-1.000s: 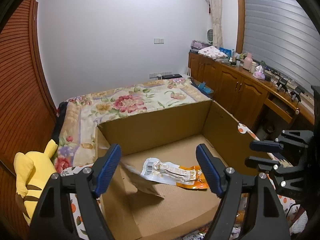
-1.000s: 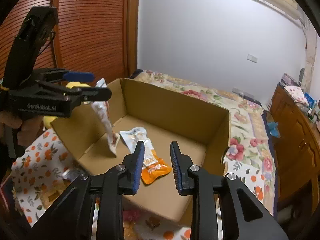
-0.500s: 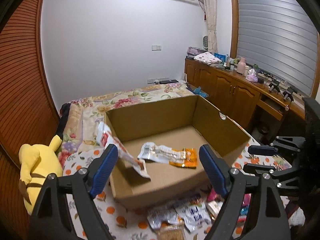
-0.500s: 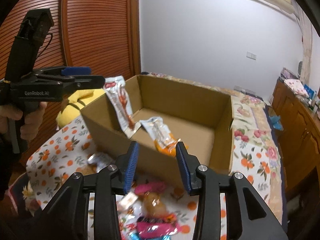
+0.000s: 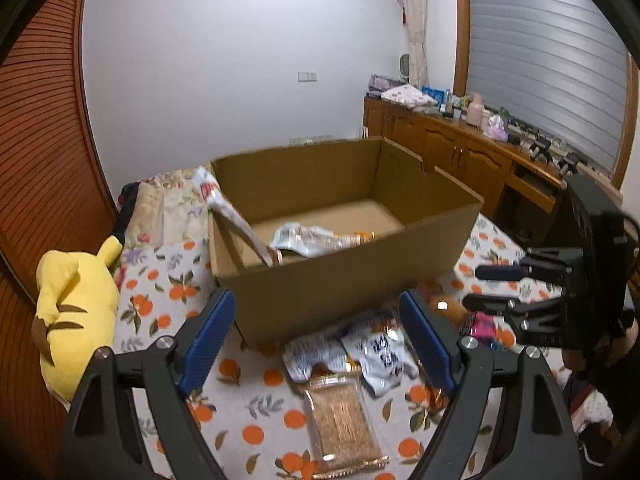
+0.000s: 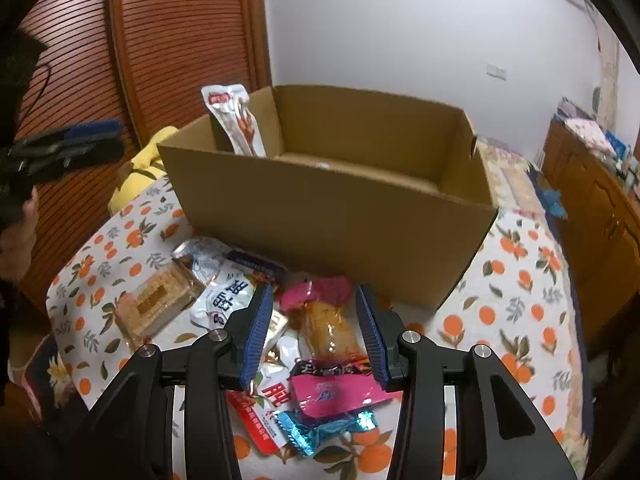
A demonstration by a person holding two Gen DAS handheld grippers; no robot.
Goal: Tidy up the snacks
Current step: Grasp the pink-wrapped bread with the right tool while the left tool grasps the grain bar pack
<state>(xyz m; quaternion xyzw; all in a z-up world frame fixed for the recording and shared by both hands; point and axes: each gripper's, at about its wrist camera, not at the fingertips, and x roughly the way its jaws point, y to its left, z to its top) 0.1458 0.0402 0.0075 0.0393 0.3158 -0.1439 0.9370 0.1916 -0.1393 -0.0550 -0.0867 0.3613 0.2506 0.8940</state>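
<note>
Orange-printed cloth (image 5: 256, 412) carries an open brown cardboard box (image 5: 340, 296). A clear packet of brown crackers (image 5: 340, 424) lies lengthwise toward the left tongs (image 5: 320, 340), spread wide, empty, angled downward. From the right wrist, the right tongs (image 6: 314, 334), just opening, partly spread, straddle untouched an amber-filled clear pouch (image 6: 328, 330) running lengthwise toward the box; a white-red packet (image 6: 236, 120) leans upright inside it.

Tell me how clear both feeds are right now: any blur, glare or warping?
Left wrist view: the box front and the packets below it are motion-smeared, and the edges bow from the fisheye. Right wrist view: sharper, though the foil wrappers glint and the corners go dark.
</note>
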